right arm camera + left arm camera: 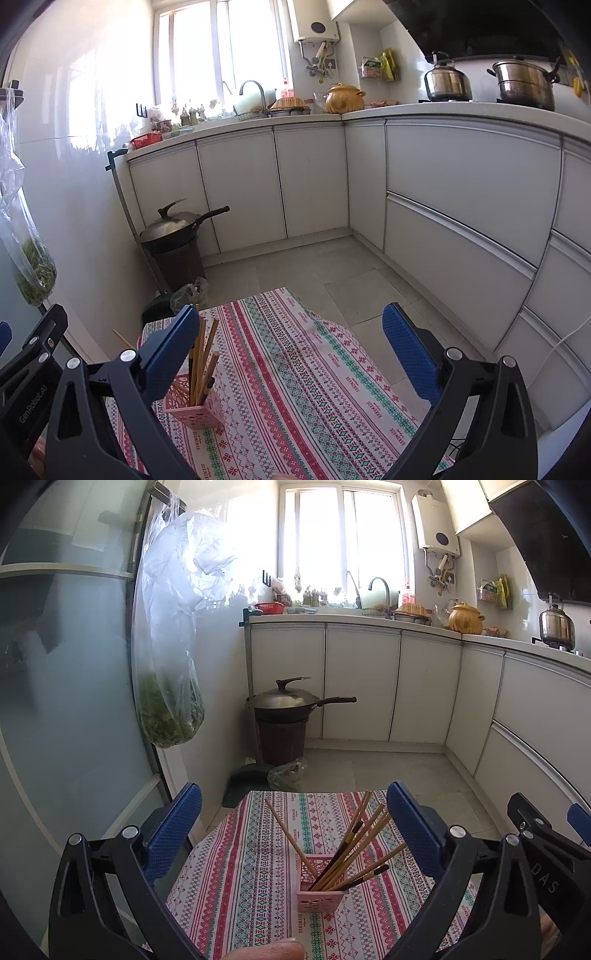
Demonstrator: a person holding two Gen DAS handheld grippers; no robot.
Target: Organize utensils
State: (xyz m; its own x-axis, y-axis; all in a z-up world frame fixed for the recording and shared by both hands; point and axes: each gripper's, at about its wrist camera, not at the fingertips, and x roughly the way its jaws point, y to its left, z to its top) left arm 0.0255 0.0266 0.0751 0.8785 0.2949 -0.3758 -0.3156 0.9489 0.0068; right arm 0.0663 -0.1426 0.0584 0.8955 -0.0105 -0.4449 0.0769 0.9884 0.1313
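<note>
A small pink lattice holder (320, 892) stands on a table with a patterned cloth (240, 878), and several wooden chopsticks (364, 843) lean out of it. My left gripper (294, 816) hovers above and behind it, open, nothing between its blue pads. In the right wrist view the same pink holder (195, 411) with chopsticks (202, 360) sits low at the left, partly behind a blue fingertip (170, 354). My right gripper (291, 338) is open over the bare cloth (314, 376), to the right of the holder.
A covered wok (286, 701) rests on a dark bin by the wall. A plastic bag of greens (170, 686) hangs at the left. White cabinets (461, 192) run along the back and right, with a kettle (447, 83) and pot (526, 83) on the counter.
</note>
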